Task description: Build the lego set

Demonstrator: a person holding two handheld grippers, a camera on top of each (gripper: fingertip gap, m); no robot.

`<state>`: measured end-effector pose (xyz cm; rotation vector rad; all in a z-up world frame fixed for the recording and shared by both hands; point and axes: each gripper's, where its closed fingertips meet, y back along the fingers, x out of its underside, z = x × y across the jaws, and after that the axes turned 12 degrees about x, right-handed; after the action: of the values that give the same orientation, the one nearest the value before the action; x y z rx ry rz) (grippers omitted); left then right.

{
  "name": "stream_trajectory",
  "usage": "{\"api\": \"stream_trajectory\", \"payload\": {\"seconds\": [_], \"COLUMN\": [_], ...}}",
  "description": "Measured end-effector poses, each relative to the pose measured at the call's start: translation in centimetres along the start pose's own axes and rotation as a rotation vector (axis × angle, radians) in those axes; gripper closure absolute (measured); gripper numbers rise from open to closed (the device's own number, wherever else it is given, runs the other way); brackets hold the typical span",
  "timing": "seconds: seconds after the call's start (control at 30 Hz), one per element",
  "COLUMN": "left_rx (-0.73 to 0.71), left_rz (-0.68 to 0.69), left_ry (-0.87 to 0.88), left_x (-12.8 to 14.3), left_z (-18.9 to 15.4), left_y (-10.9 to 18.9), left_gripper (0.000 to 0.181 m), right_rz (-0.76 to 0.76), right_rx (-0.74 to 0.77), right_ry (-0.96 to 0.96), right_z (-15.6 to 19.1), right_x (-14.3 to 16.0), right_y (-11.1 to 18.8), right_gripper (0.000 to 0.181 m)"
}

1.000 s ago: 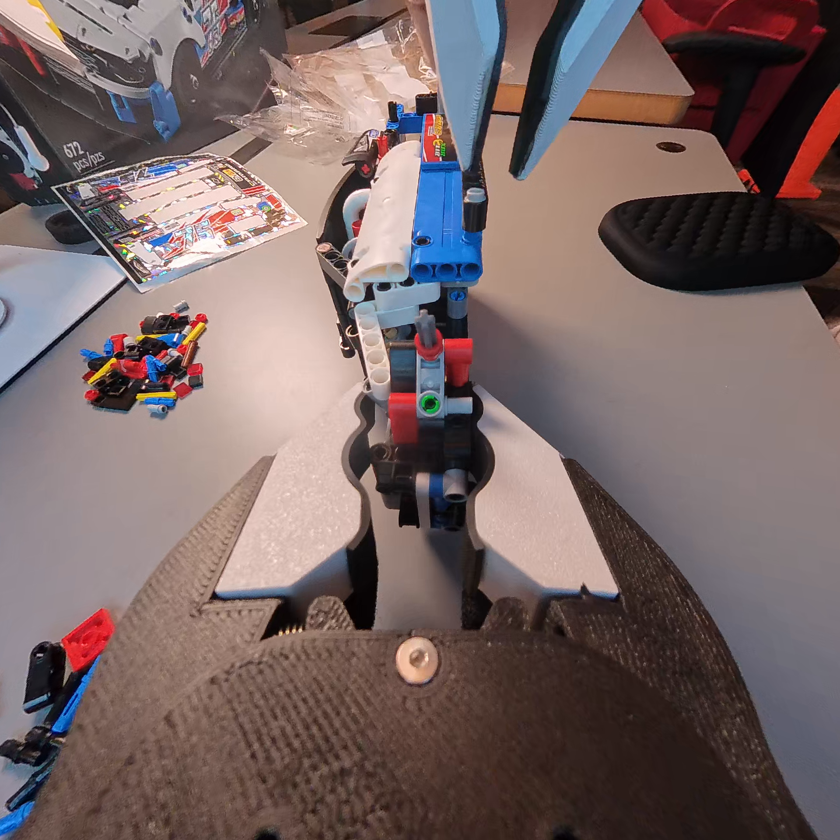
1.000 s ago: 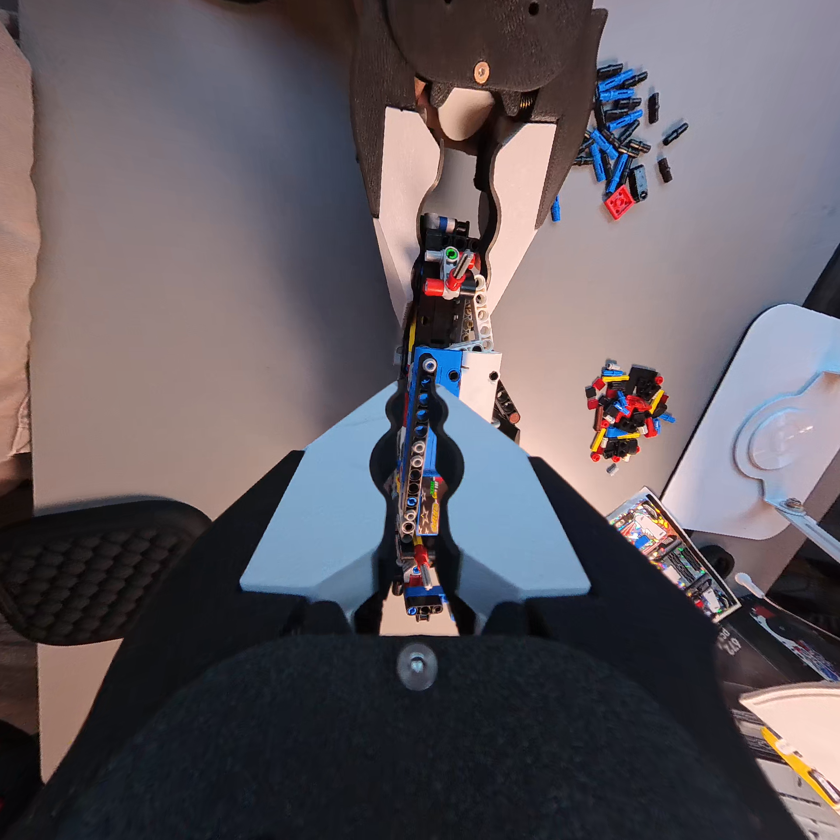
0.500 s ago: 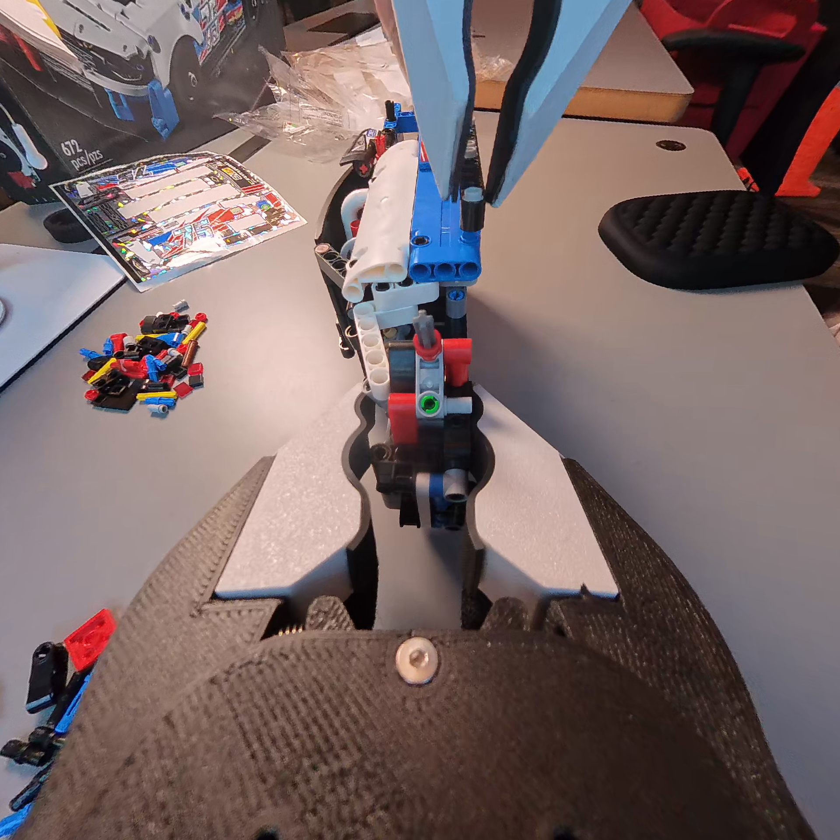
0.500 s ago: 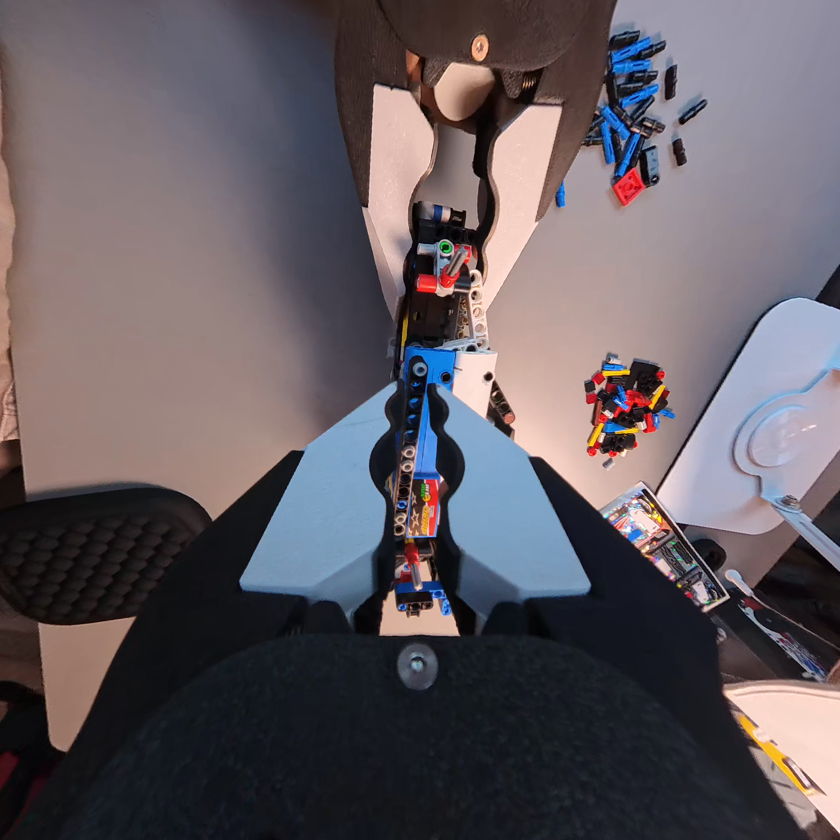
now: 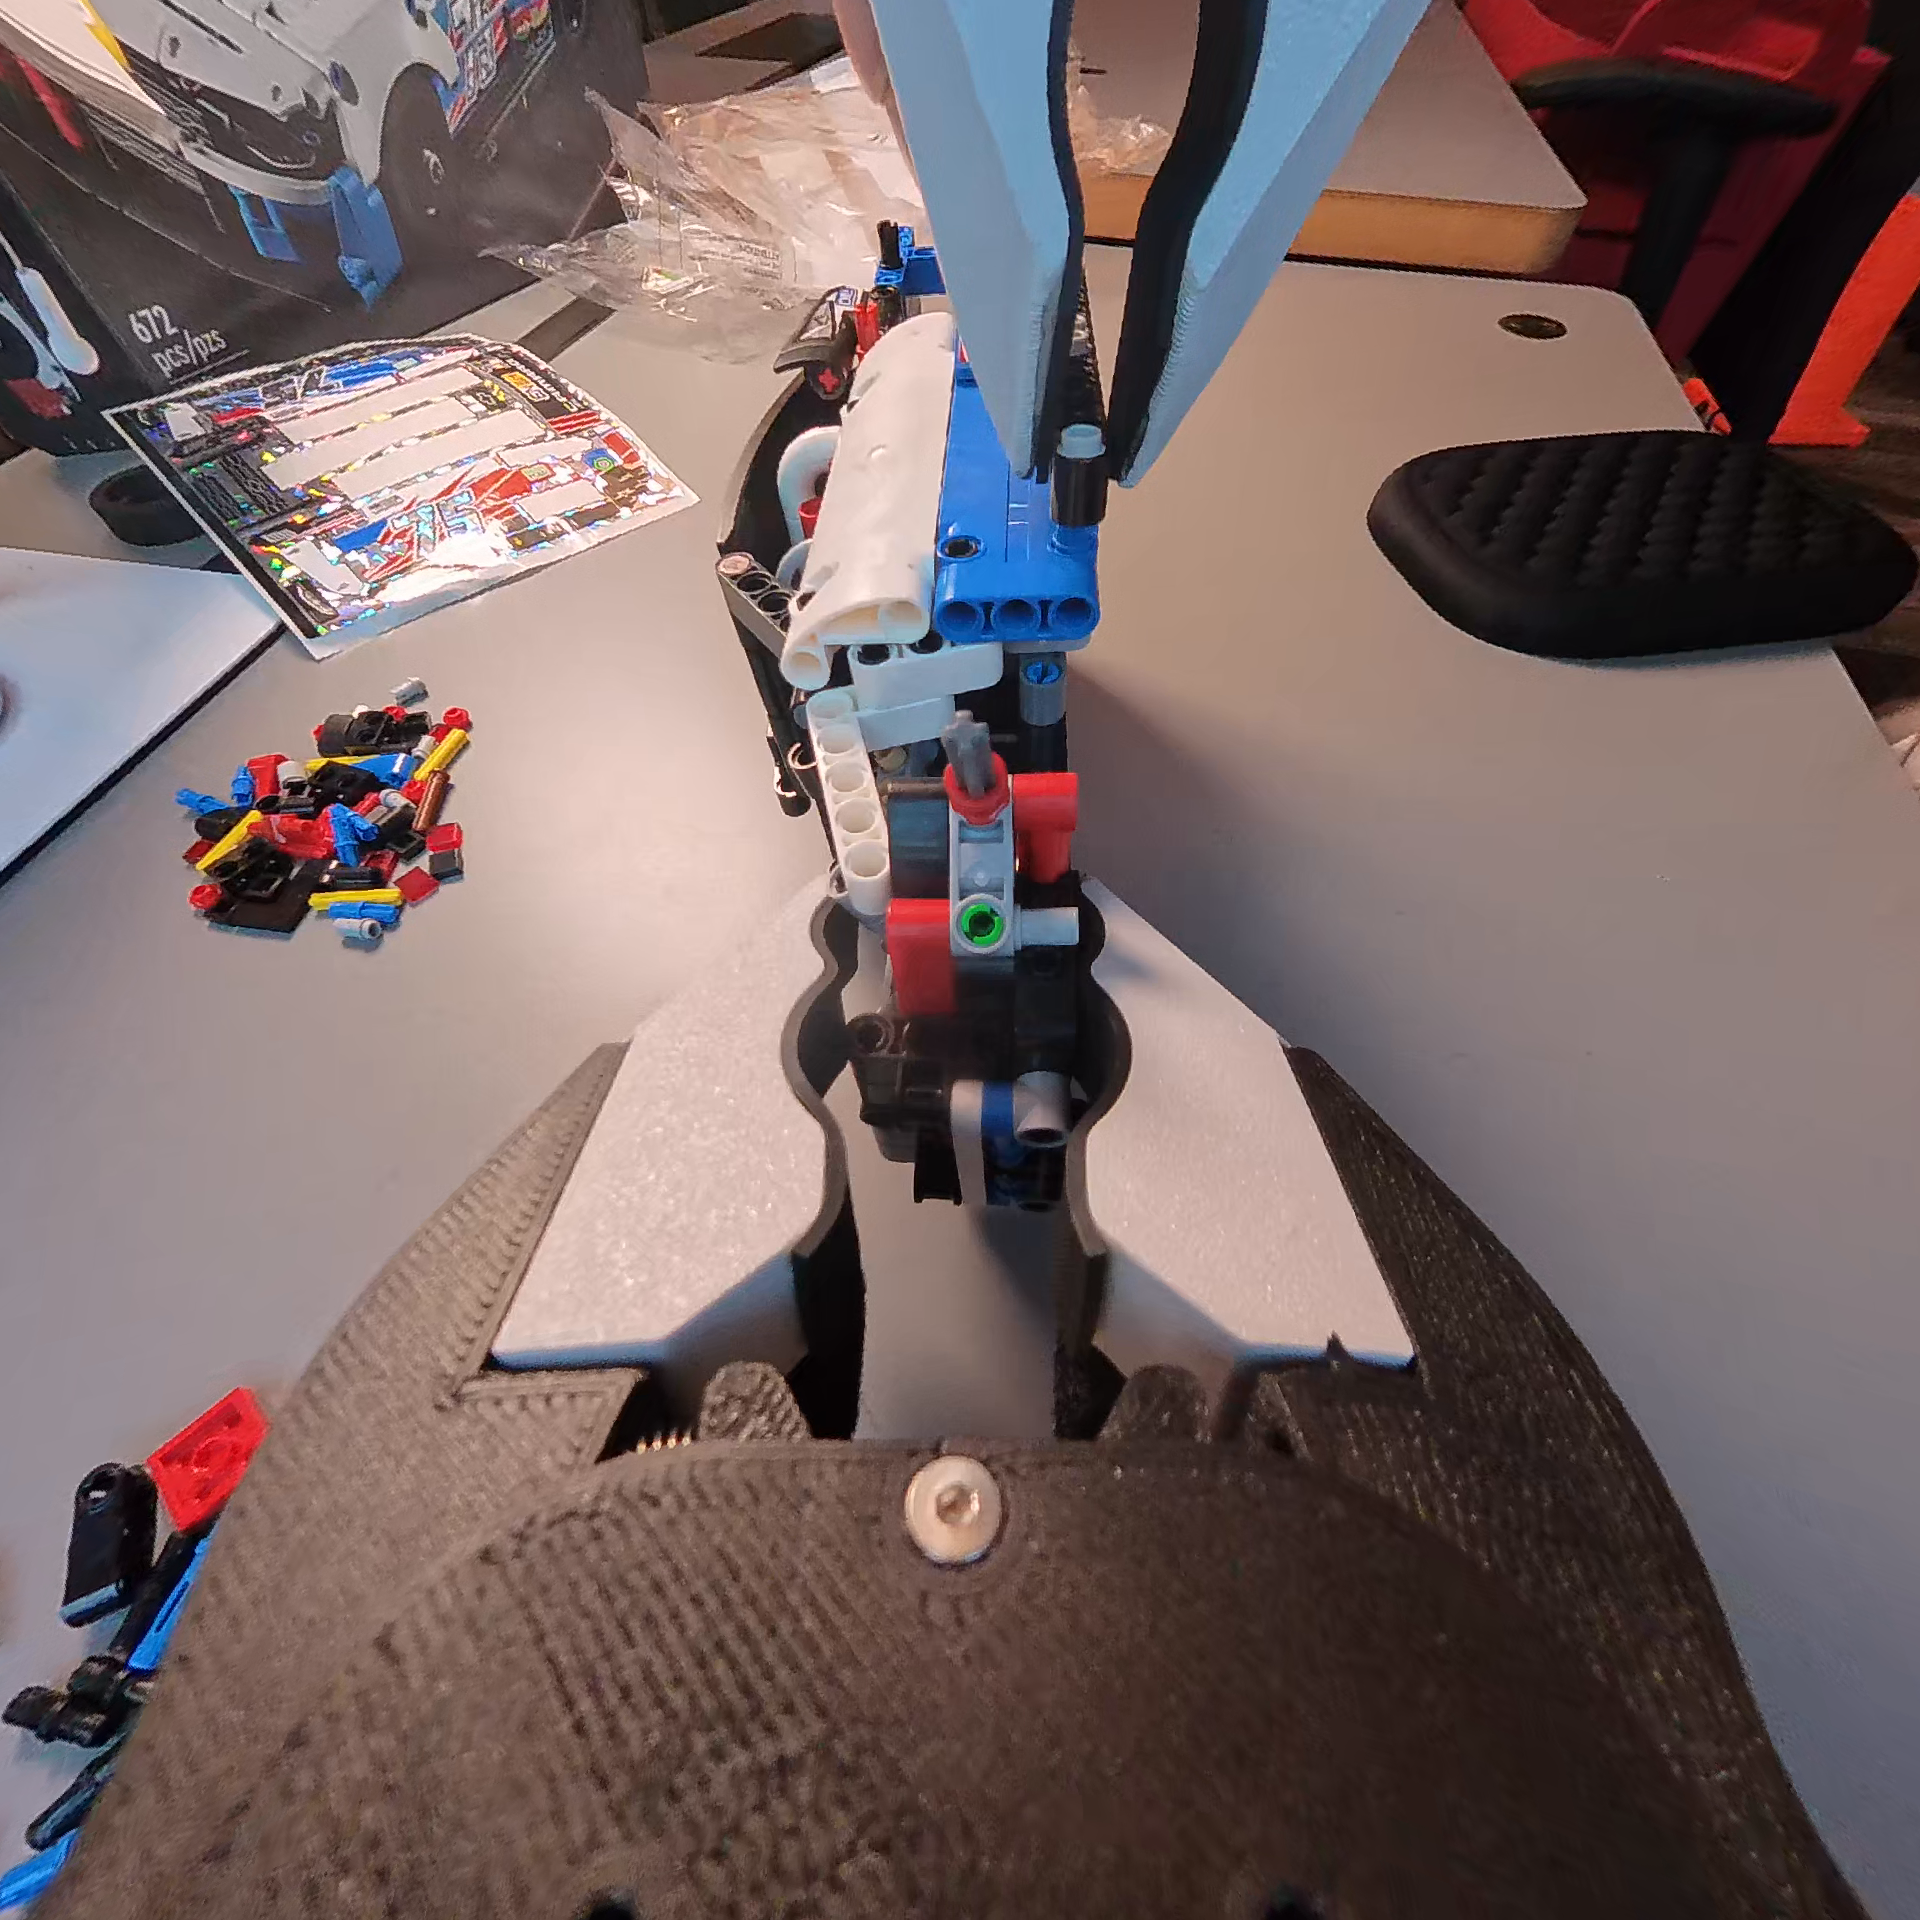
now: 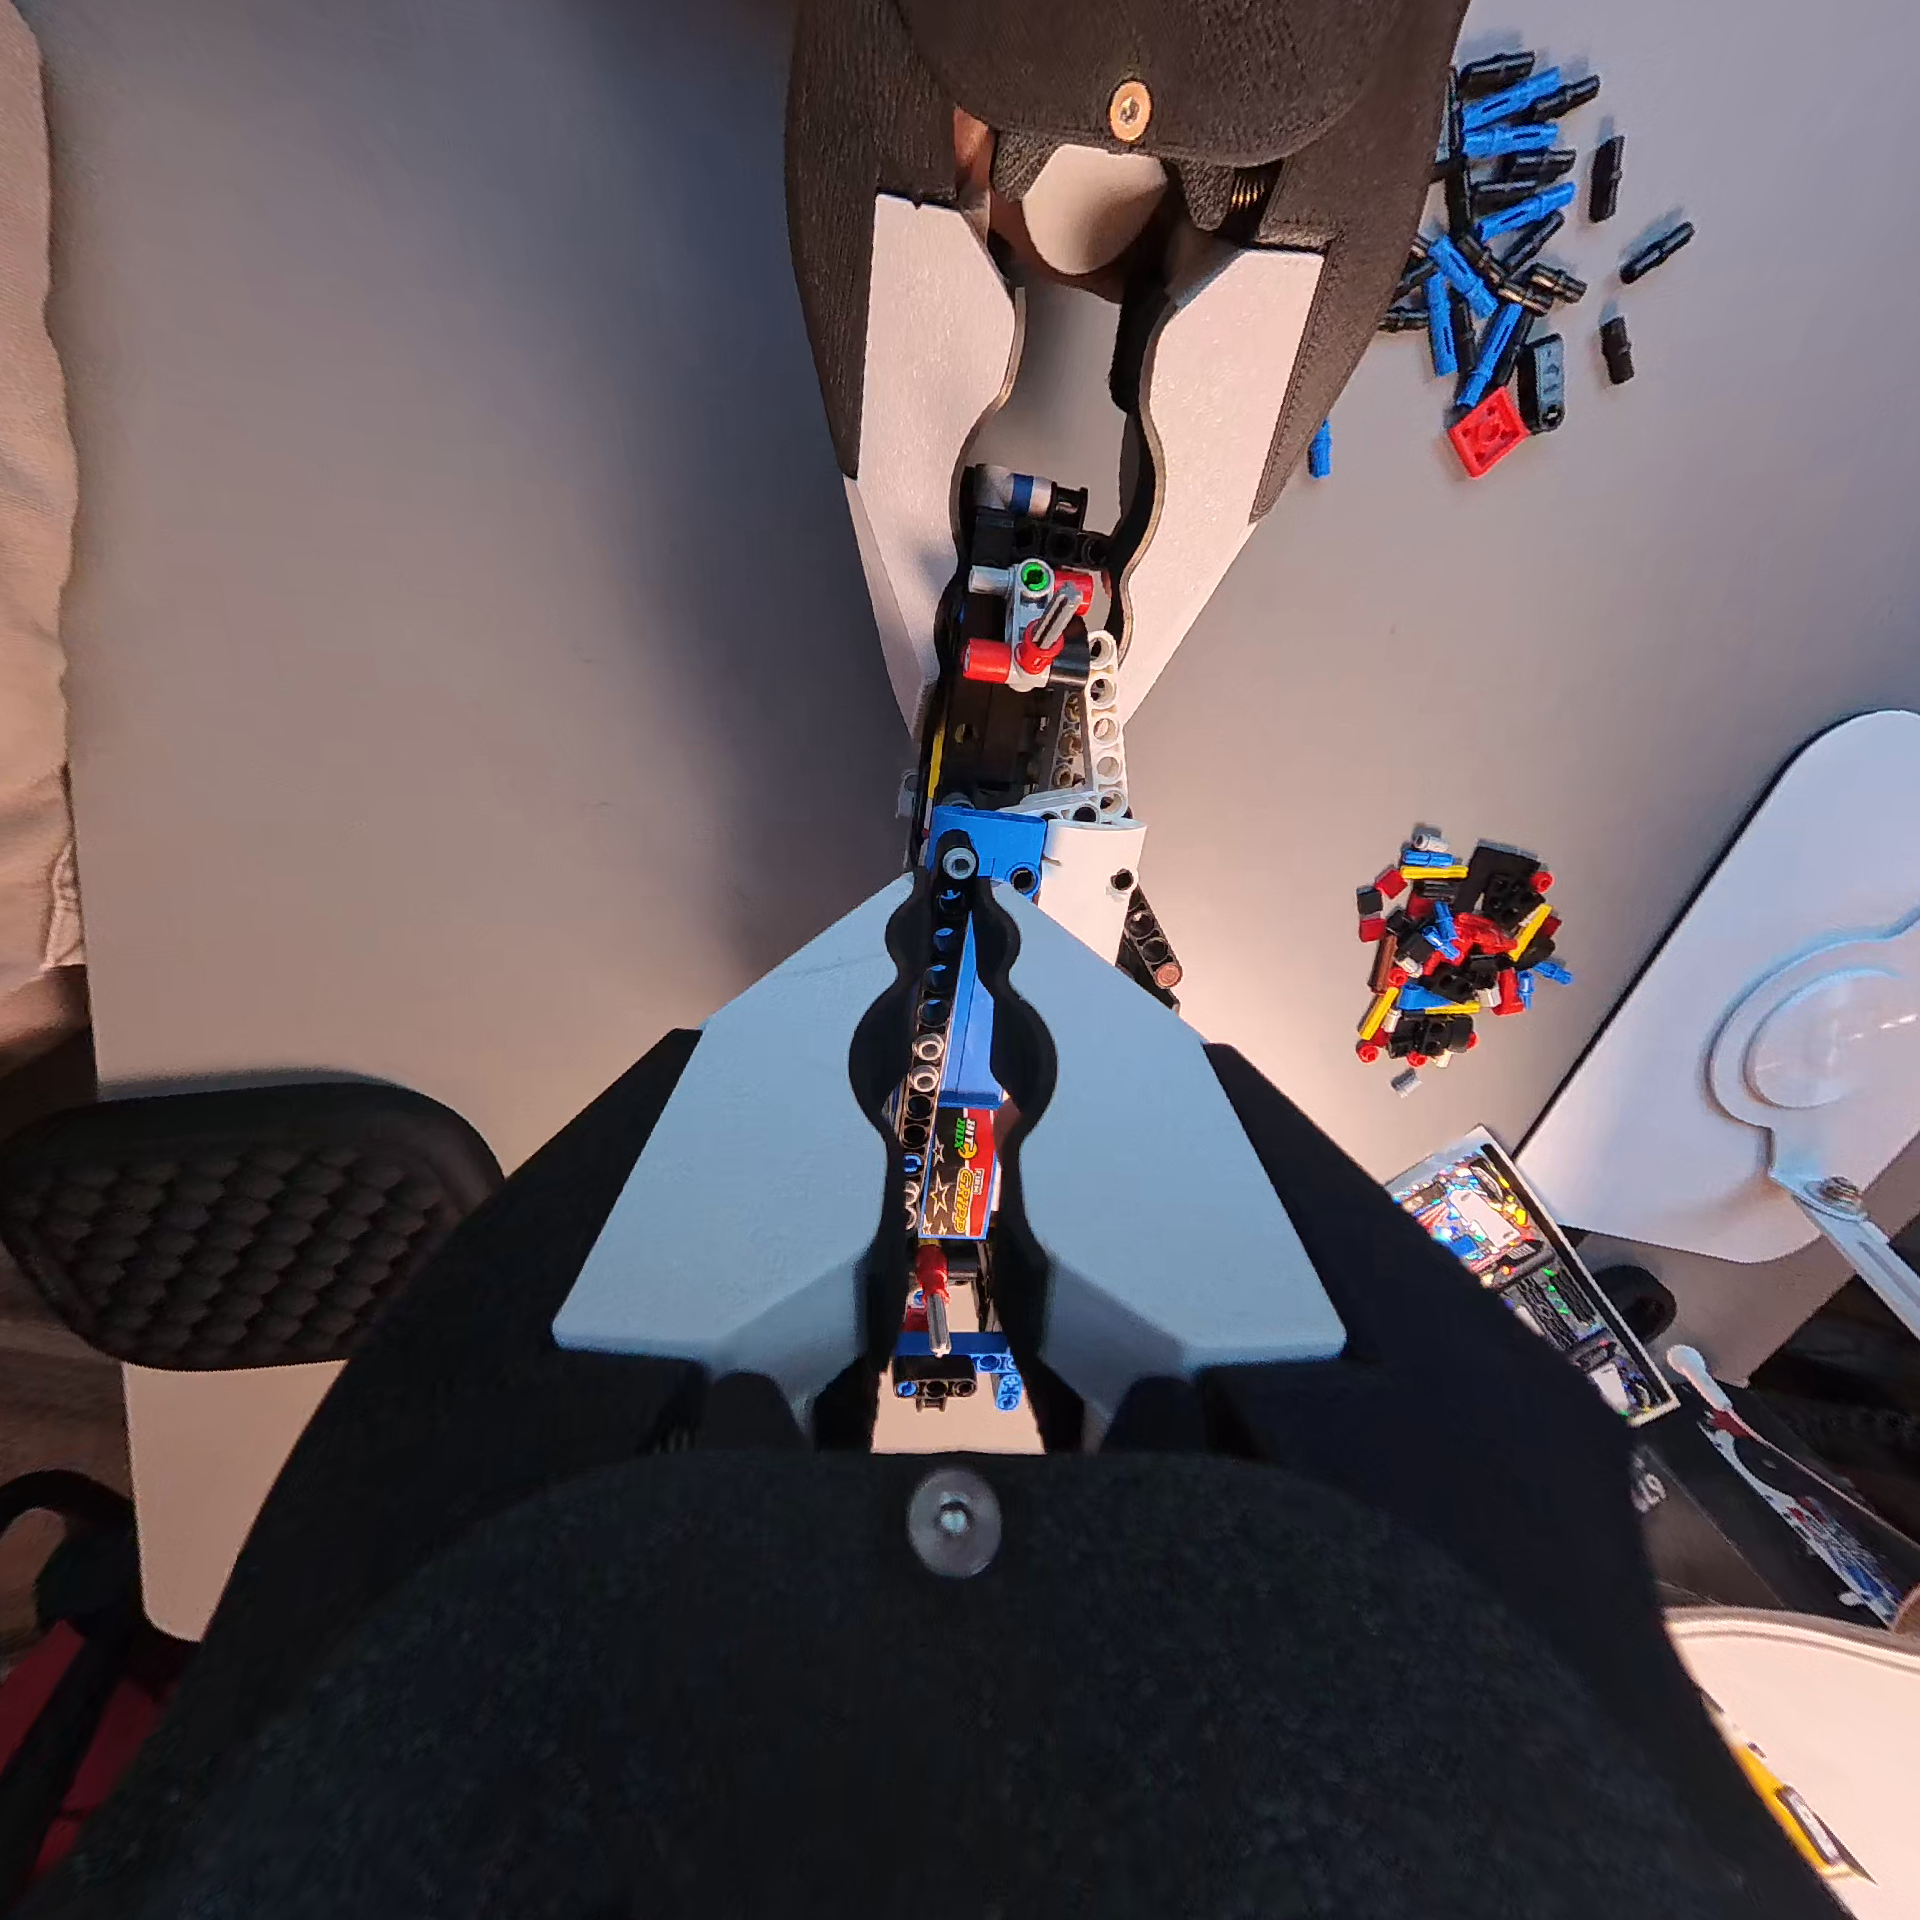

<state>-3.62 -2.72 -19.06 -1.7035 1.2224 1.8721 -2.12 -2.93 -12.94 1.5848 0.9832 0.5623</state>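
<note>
- Left wrist view: the left gripper [image 5: 961, 1049] had its jaws clamped on the near end of the lego model [image 5: 935, 644], which stood on edge on the grey bench [image 5: 1455, 935]. Loose parts [image 5: 322, 821] lay well apart (untouched).
- Right wrist view: the right gripper [image 6: 961, 914] pinched a grey-topped black pin [image 6: 956, 862] at the blue beam [image 6: 987, 847]. It should probably be pressed straight in, with the model braced.

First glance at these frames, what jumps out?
The half-built lego car, blue, white and black, clamped at its near end by the left hand-held gripper and at its far end by the right hand-held gripper coming from above. Next, the bright pile of loose pieces on the grey table to its left.
</note>
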Motion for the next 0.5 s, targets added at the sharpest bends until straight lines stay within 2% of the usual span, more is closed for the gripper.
{"api": "stream_trajectory", "payload": {"seconds": [0.17,0.5], "left_rx": [0.0,-0.01], "left_rz": [0.001,0.014], "left_ry": [0.011,0.021], "left_x": [0.03,0.16], "left_z": [0.04,-0.07], "left_y": [0.0,-0.08], "left_gripper": [0.144,0.144], "right_rz": [0.011,0.15], "right_rx": [-0.012,-0.016], "right_ry": [-0.006,0.053], "right_z": [-0.15,-0.06], "right_x": [0.01,0.11], "right_y": [-0.12,-0.39], "right_gripper": [0.177,0.177]}}
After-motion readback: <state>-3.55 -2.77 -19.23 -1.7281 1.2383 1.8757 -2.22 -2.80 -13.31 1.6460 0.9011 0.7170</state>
